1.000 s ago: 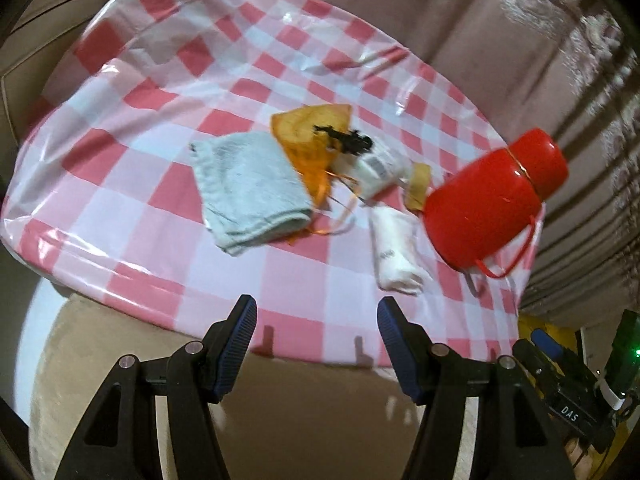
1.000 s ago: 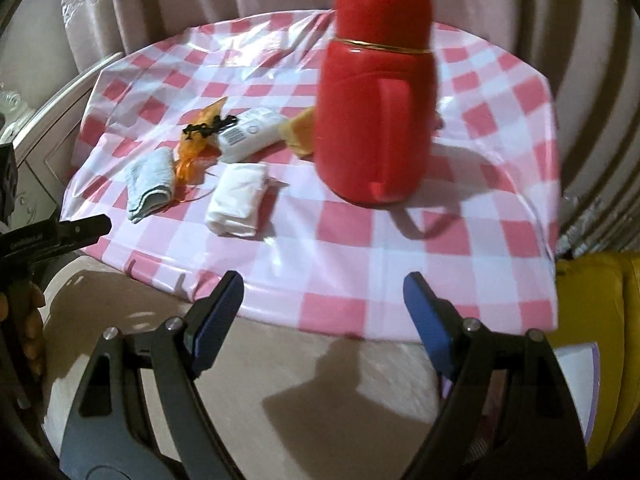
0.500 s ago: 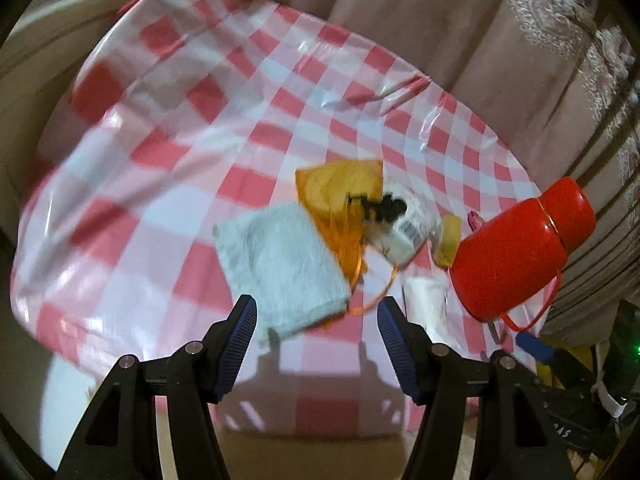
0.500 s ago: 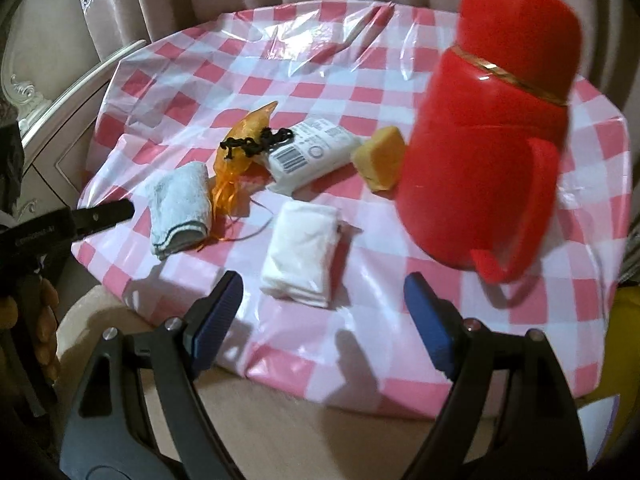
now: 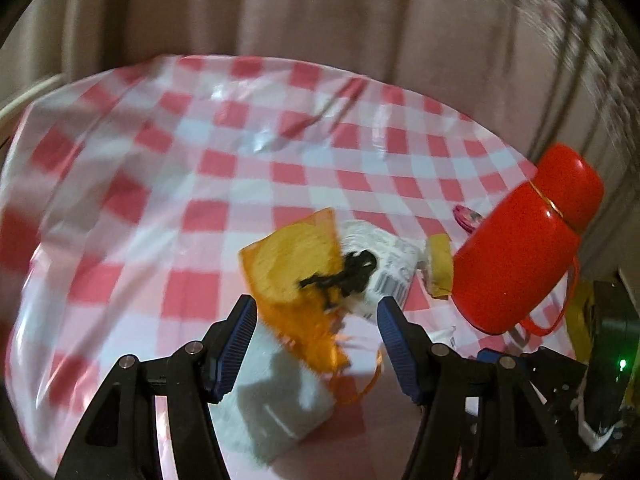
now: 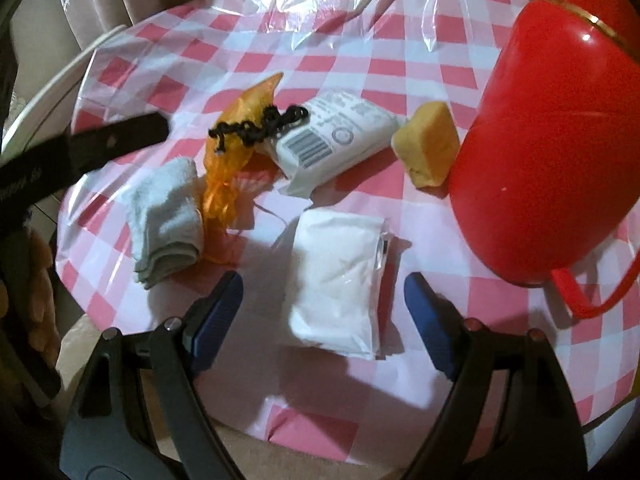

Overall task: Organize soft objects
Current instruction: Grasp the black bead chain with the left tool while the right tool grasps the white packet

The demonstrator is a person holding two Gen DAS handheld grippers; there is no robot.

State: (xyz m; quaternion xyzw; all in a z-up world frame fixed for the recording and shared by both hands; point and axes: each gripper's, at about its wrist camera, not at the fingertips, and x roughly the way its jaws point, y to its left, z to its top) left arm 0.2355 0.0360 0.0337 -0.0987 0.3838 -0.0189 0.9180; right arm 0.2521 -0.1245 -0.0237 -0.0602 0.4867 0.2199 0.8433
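Both claws stand open and empty in approach: left claw (image 5: 314,322) over the translucent orange gauze pouch (image 5: 294,272), right claw (image 6: 322,306) straddling the flat white plastic packet (image 6: 338,276) on the counter (image 6: 460,84), needing descent and closure.

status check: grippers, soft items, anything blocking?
Left gripper open over orange bag, empty. Right gripper open, framing white pouch, not touching. Grey towel untouched. Red thermos crowds right side.
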